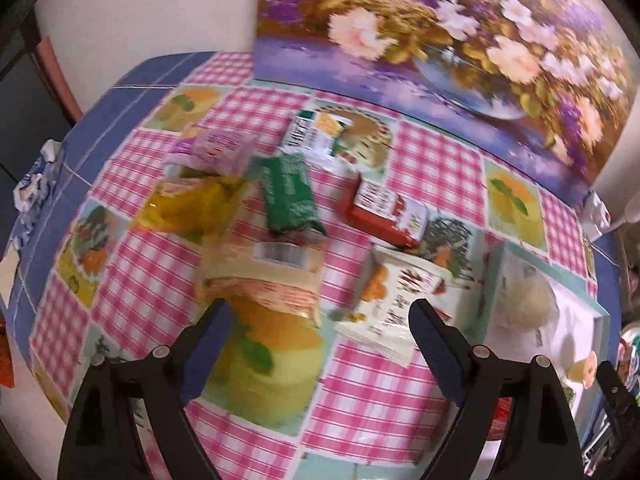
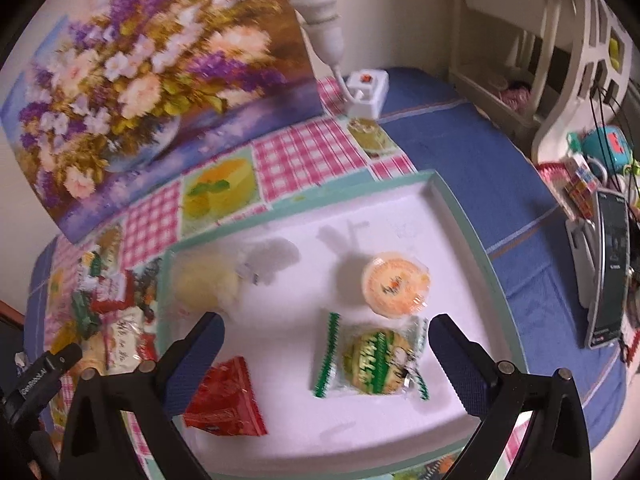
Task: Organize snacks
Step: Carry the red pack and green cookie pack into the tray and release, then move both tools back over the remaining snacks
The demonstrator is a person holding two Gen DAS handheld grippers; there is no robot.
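Both grippers, left gripper (image 1: pixel 320 320) and right gripper (image 2: pixel 326 340), hang spread wide and empty. Loose snacks (image 1: pixel 288 196) sit piled on the tablecloth (image 1: pixel 360 392) beside the white tray (image 2: pixel 456 208), which holds four already. Looks like mid-sorting; next up is probably grabbing the nearest beige packet (image 1: pixel 260 280).

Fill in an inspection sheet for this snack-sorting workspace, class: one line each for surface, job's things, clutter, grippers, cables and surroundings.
Surface: checked tablecloth over a blue cloth.
Job's things: white tray holds a jelly cup, green cookie, red packet and pale bun; loose snacks lie on the cloth beside it.
Clutter: crumpled wrapper at the table edge.
Grippers: left gripper and right gripper both open, empty.
Cables: white cord into a socket box.
Surroundings: flower painting, shelf.
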